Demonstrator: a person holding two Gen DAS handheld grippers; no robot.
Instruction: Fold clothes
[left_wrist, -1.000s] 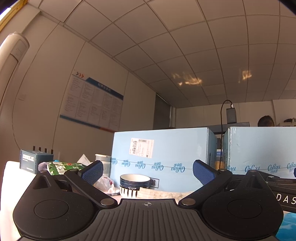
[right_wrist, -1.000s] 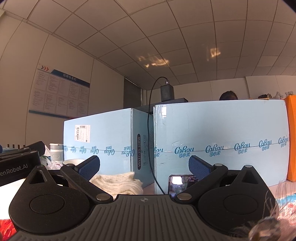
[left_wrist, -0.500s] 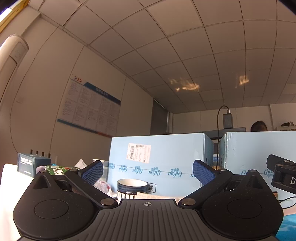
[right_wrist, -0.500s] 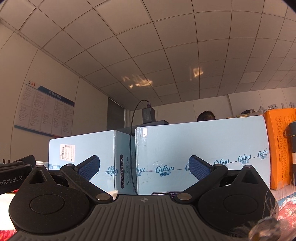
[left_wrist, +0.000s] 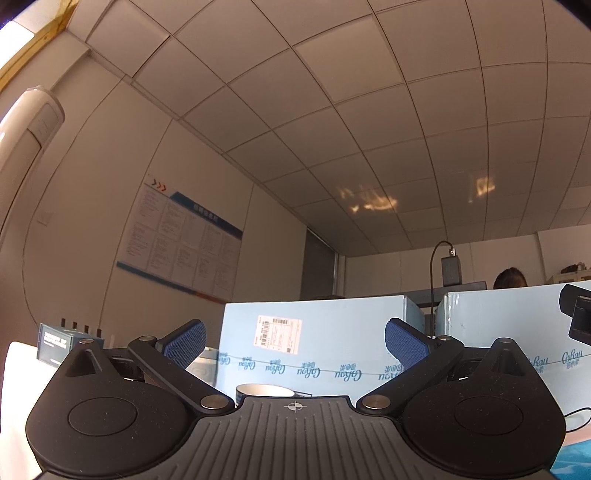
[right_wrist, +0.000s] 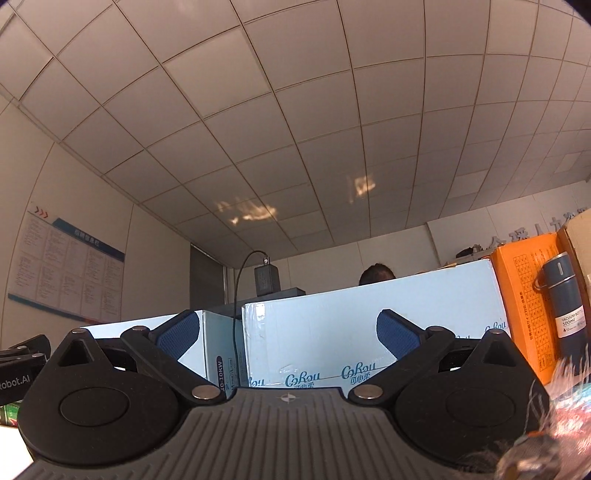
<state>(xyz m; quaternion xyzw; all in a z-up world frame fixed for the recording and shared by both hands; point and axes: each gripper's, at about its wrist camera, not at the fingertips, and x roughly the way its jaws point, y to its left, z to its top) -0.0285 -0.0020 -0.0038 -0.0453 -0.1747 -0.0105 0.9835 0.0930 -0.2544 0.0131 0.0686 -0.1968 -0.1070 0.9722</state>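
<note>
No clothes show in either view now. My left gripper (left_wrist: 293, 341) is open and empty, tilted up toward the ceiling, with blue pads spread wide. My right gripper (right_wrist: 288, 334) is also open and empty, tilted up the same way. The right gripper's body shows at the right edge of the left wrist view (left_wrist: 576, 314). The left gripper's body shows at the left edge of the right wrist view (right_wrist: 22, 363). A fringed reddish fabric edge (right_wrist: 565, 413) shows at the bottom right of the right wrist view.
Two light blue cartons (left_wrist: 317, 354) (right_wrist: 369, 332) stand ahead as a wall. A striped bowl (left_wrist: 264, 390) and a white cup (left_wrist: 203, 365) sit before them. An orange box (right_wrist: 524, 306) and a dark flask (right_wrist: 563, 302) stand at right. A charger cable (right_wrist: 236, 314) hangs between the cartons.
Both grippers have tilted upward, so the views now show more ceiling. The white knitted cloth and the phone seen earlier before the right gripper have dropped out of view.
</note>
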